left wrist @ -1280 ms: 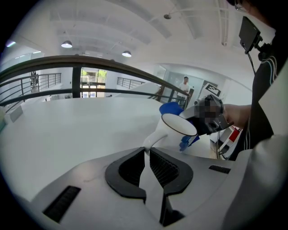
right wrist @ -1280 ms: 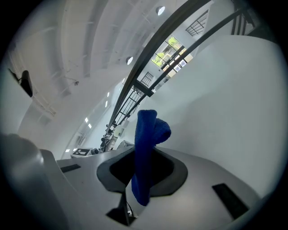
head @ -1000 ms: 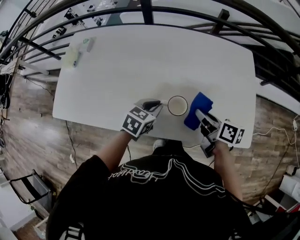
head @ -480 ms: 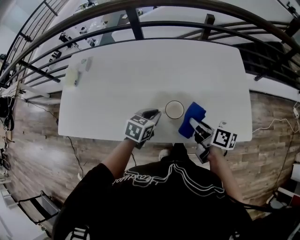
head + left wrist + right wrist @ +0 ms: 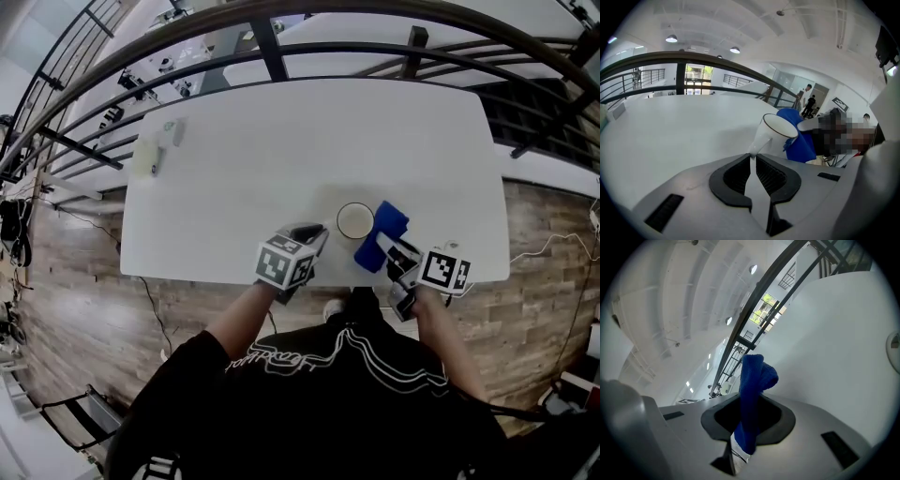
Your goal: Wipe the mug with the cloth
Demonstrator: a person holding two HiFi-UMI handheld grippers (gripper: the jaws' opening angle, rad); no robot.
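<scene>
I log: white ceramic mug with dark rim [image 5: 355,220], mouth up, near the front edge of the table [image 5: 309,141]; bunched blue terry cloth [image 5: 381,232] against its right side.

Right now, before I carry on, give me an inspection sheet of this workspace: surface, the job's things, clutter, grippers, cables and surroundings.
Surface: white rectangular table, no stains seen.
Job's things: white ceramic mug with a dark rim near the front edge; blue terry cloth close against its right side.
Clutter: small pale items at the far left corner, too small to identify.
Grippers: left gripper shut on the mug's handle; right gripper shut on the cloth.
Cables: thin cable on the floor by the table's left near corner.
Surroundings: dark metal railing beyond the table; wood-plank floor around it.
</scene>
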